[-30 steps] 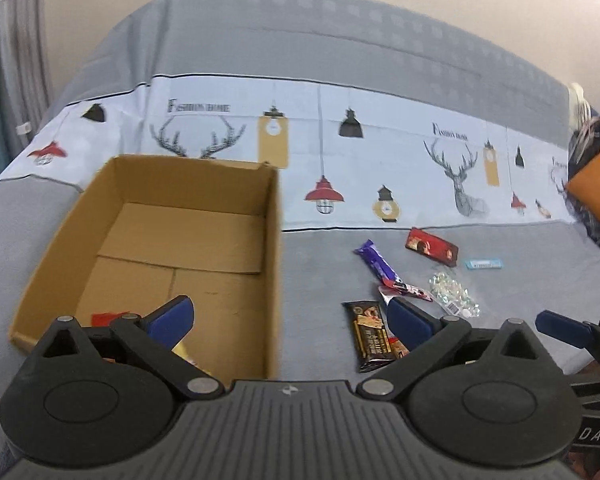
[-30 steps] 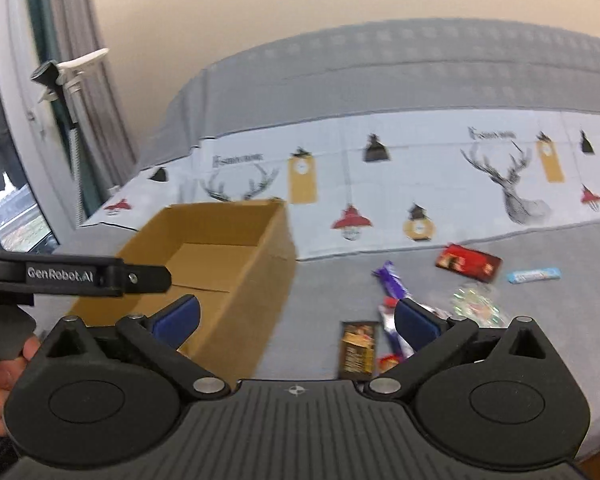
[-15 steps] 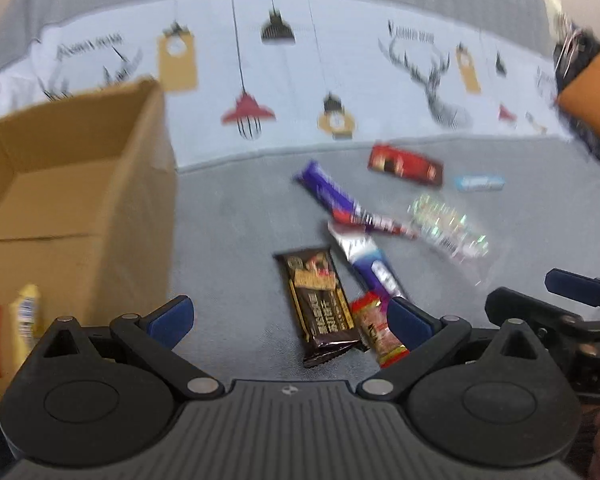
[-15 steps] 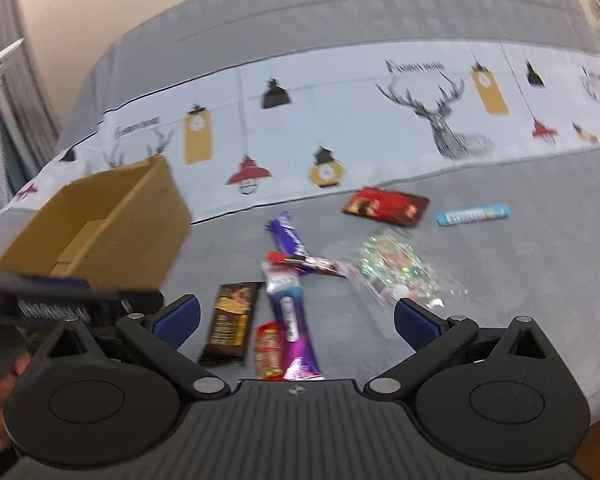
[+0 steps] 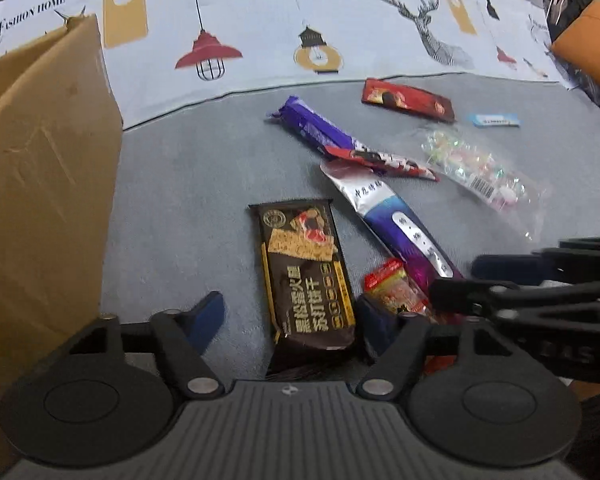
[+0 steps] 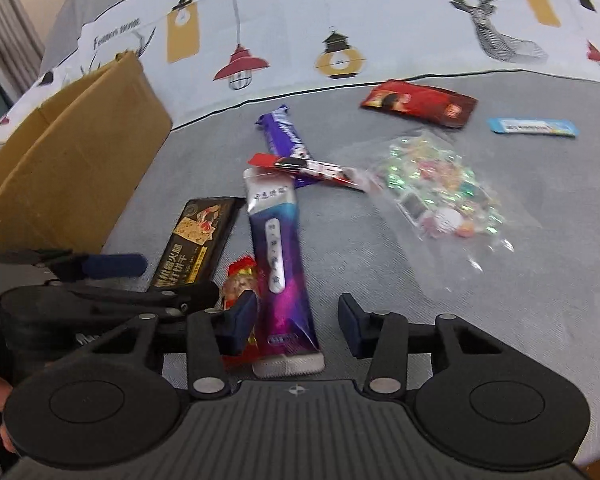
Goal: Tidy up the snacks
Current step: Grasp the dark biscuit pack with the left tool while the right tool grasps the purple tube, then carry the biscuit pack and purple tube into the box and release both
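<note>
Several snacks lie on the grey bedspread beside a cardboard box [image 5: 40, 184] [image 6: 72, 168]. My left gripper [image 5: 290, 316] is open, its fingers on either side of the near end of a black cracker bar [image 5: 306, 268] [image 6: 198, 240]. My right gripper [image 6: 298, 318] is open, its fingers around the near end of a silver-purple packet [image 6: 278, 256] [image 5: 396, 224]. A small red candy [image 5: 396, 288] [image 6: 240, 276] lies between the two snacks, by my right gripper's left finger [image 6: 242, 316]. Whether the fingers touch the snacks I cannot tell.
Farther off lie a purple bar [image 6: 286, 140], a thin red stick [image 6: 320, 168], a clear bag of sweets [image 6: 440, 188], a red-brown packet [image 6: 418, 102] and a small blue packet [image 6: 534, 126]. An orange object [image 5: 592, 46] sits at far right.
Both grippers have moved right from the box and down to the snacks. The black bar now sits between my left fingers and the silver-purple packet between my right fingers.
</note>
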The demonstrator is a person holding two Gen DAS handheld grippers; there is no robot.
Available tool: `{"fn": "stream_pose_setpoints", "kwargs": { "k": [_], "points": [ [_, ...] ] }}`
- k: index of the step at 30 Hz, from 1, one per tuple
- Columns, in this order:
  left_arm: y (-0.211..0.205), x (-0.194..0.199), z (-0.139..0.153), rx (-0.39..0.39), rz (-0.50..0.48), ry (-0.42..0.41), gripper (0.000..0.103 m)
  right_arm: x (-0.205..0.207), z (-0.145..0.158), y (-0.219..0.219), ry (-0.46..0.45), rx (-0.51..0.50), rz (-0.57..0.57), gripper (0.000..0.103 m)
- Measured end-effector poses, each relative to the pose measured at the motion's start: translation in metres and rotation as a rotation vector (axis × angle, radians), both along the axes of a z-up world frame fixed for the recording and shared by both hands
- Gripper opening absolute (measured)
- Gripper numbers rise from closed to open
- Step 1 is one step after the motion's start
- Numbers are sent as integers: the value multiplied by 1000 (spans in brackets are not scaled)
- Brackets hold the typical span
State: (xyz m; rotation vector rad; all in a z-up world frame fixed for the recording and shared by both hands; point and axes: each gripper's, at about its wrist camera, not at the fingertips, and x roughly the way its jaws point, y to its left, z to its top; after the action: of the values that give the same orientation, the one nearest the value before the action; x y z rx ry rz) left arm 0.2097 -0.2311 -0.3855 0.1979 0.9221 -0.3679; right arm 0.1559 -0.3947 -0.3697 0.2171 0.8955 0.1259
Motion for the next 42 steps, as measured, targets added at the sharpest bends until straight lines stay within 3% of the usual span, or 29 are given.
{"fn": "stream_pose_setpoints", "kwargs": {
  "k": [4,6,9,12,15,17,18,20,21,22,24,26,27,30,35,42],
  "points": [
    [3,1,2,-9,-1,-10,51,9,-1,12,-18,-66,18,46],
    [4,1,4,-14,-6,-6,44,10,-1,21,-23,-125,40,35],
    [8,0,8,-28,12,24,44,7,3,22,-16,-135,36,20],
    [11,-2,12,-24,14,76,44,-6,11,8,-38,-182,-64,15],
    [11,-2,9,-16,18,91,45,-11,9,-1,-23,-166,-74,15],
    [6,1,7,-7,31,69,55,-11,5,1,-19,-151,-66,18],
    [3,2,5,-1,32,58,64,-10,4,6,-24,-151,-52,25],
    [-4,0,0,26,18,8,68,-4,0,15,-31,-169,-6,31],
    [-7,-1,-1,37,6,-15,64,-2,-3,19,-29,-182,9,39],
    [-8,-2,-1,30,-9,-28,54,0,-4,22,-42,-202,21,40],
    [-7,-1,1,4,-25,-9,43,6,-6,25,-56,-227,26,40],
    [-3,1,4,-9,-6,25,43,10,-5,24,-53,-224,13,38],
    [-2,0,5,-5,2,32,43,13,-3,23,-47,-224,3,24],
    [1,-7,9,8,9,42,43,14,3,16,-26,-176,-51,15],
    [8,-25,34,-2,0,23,43,-6,31,15,-92,-115,-97,15],
    [43,-53,90,-108,25,-22,43,-51,79,35,-180,-91,-120,15]
  ]
}}
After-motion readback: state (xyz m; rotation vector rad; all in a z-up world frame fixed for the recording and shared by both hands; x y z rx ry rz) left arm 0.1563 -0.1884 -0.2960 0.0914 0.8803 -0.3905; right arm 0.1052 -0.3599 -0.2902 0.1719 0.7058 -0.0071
